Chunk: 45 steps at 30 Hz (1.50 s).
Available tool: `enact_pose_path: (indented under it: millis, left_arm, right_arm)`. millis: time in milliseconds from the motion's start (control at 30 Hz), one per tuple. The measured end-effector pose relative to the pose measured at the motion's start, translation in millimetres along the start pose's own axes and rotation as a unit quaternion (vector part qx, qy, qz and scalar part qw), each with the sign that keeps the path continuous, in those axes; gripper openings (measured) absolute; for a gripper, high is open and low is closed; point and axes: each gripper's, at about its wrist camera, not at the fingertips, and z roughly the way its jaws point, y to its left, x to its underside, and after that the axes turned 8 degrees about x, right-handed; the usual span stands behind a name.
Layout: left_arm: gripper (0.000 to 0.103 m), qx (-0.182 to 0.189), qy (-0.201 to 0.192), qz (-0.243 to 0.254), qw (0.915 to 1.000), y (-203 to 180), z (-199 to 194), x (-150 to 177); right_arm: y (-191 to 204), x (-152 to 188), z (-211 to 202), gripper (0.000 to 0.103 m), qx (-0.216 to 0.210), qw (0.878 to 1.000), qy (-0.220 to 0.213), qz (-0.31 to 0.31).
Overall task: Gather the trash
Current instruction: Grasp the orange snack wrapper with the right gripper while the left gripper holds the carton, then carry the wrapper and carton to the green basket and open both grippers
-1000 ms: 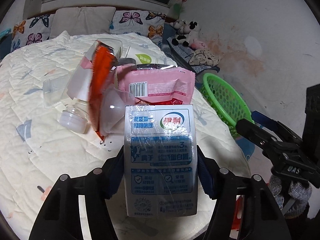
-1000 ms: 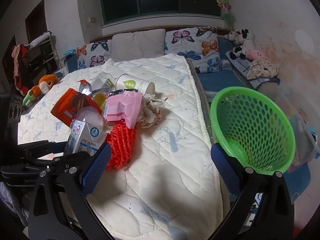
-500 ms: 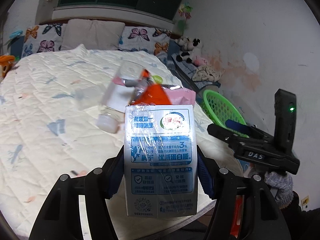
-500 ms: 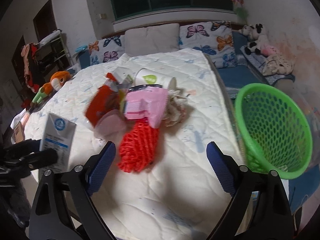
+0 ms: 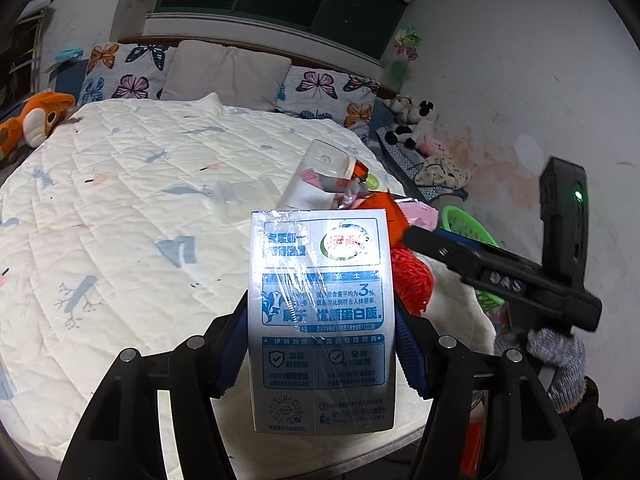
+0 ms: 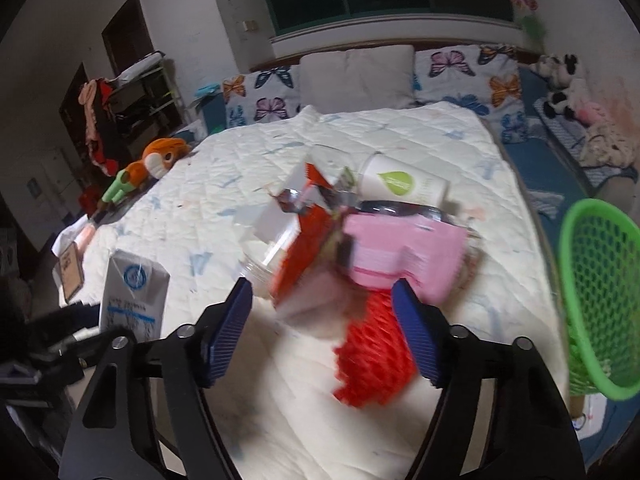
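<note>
Wide bed (image 5: 120,208) under a cream quilt printed with small blue and pink figures, filling most of both views; butterfly-print pillows (image 6: 264,92) and a plain grey cushion (image 6: 356,74) lined along the headboard. Beside the bed's right edge, on the floor, a green mesh basket (image 6: 600,280), upright and open. Left of the pillows, lying at the quilt's edge, an orange plush toy (image 5: 36,116).

Mid-quilt, a loose heap of trash, blurred in the right wrist view: a red foam net sleeve (image 6: 376,352) nearest, a pink wrapper (image 6: 400,252) overlapping its far end, an orange-red packet (image 6: 308,256) leaning just left of that, a clear plastic bottle (image 5: 320,176) lying on its side, and behind them a white paper cup with a green leaf mark (image 6: 404,184) tipped over.

Clamped between the blue pads of the left gripper (image 5: 322,344), a grey-and-blue milk carton (image 5: 320,320), upright, raised clear of the quilt, apart from the heap and to its left.

Right gripper (image 6: 324,336) hanging over the near end of the heap, jaws apart after just narrowing, pads either side of the net sleeve and blurred wrappers; contact with them impossible to tell. Held in a hand wearing a grey knit glove (image 5: 556,360).
</note>
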Motion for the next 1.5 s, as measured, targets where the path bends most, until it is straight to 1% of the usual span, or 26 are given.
enact_pose_path:
  millis: [33, 100, 167, 200, 267, 300, 333, 367, 400, 433, 533, 700, 833, 900, 967, 1067, 1167, 1200, 1367, 1500]
  left_arm:
    - [0.062, 0.0, 0.0, -0.002, 1.0, 2, -1, 0]
    - [0.062, 0.0, -0.001, -0.006, 1.0, 7, -1, -1]
    - [0.062, -0.001, 0.0, -0.008, 1.0, 10, -1, -1]
    - [0.062, -0.001, 0.0, -0.009, 1.0, 11, -1, -1]
    - [0.062, -0.001, 0.0, -0.009, 1.0, 13, -1, -1]
    - [0.062, -0.001, -0.001, -0.01, 1.0, 14, 0, -2]
    - [0.062, -0.001, -0.001, -0.01, 1.0, 15, -1, -2]
    - [0.062, -0.001, -0.002, -0.01, 0.9999, 16, 0, -2]
    - [0.062, -0.001, -0.002, -0.01, 0.9999, 18, 0, -3]
    - [0.062, -0.002, -0.002, -0.01, 0.9999, 19, 0, -4]
    - [0.062, -0.001, -0.001, -0.009, 1.0, 20, 2, -7]
    - [0.062, 0.0, -0.003, 0.002, 1.0, 13, 3, -12]
    - [0.062, 0.005, -0.006, 0.012, 0.9999, 3, 5, -21]
    - [0.062, 0.011, -0.008, 0.02, 0.9997, -5, 7, -27]
    - [0.062, 0.016, -0.008, 0.028, 0.9994, -13, 10, -32]
    - [0.062, 0.026, -0.005, 0.043, 0.9987, -28, 18, -40]
    - [0.062, 0.043, 0.003, 0.053, 0.9977, -45, 32, -50]
    - [0.062, 0.049, 0.006, 0.056, 0.9972, -51, 36, -53]
    - [0.062, 0.078, 0.019, 0.087, 0.9929, -92, 66, -68]
    - [0.062, 0.1, 0.035, 0.108, 0.9886, -126, 95, -78]
  right_arm:
    - [1, -3, 4, 0.063, -0.003, 1.0, 0.003, 0.002]
    - [4, -8, 13, 0.06, -0.011, 1.0, 0.01, 0.007]
    - [4, -13, 24, 0.055, -0.01, 1.0, 0.02, 0.012]
    - [4, -13, 29, 0.048, -0.012, 1.0, 0.025, 0.014]
    - [2, -15, 40, 0.043, -0.02, 0.999, 0.042, 0.025]
    - [0, -15, 44, 0.036, -0.024, 0.998, 0.046, 0.03]
    - [0, -14, 44, 0.03, -0.026, 0.998, 0.048, 0.034]
    - [-1, -13, 45, 0.027, -0.027, 0.998, 0.049, 0.037]
    - [-2, -12, 44, 0.019, -0.029, 0.998, 0.047, 0.04]
    - [-4, -12, 43, 0.016, -0.031, 0.998, 0.046, 0.043]
    - [-9, -11, 32, 0.012, -0.039, 0.997, 0.034, 0.054]
    - [-17, -13, 7, 0.009, -0.056, 0.996, 0.012, 0.07]
    - [-30, -15, -22, 0.009, -0.064, 0.995, -0.018, 0.081]
    - [-37, -15, -36, 0.009, -0.066, 0.993, -0.031, 0.091]
    - [-45, -16, -48, 0.009, -0.058, 0.993, -0.043, 0.094]
    - [-64, -16, -65, 0.009, -0.04, 0.992, -0.06, 0.104]
    - [-89, -13, -77, 0.009, -0.008, 0.991, -0.07, 0.115]
    - [-96, -11, -79, 0.009, 0.0, 0.99, -0.07, 0.119]
    - [-148, 5, -88, 0.009, 0.072, 0.985, -0.07, 0.141]
    - [-183, 20, -92, 0.009, 0.11, 0.979, -0.063, 0.16]
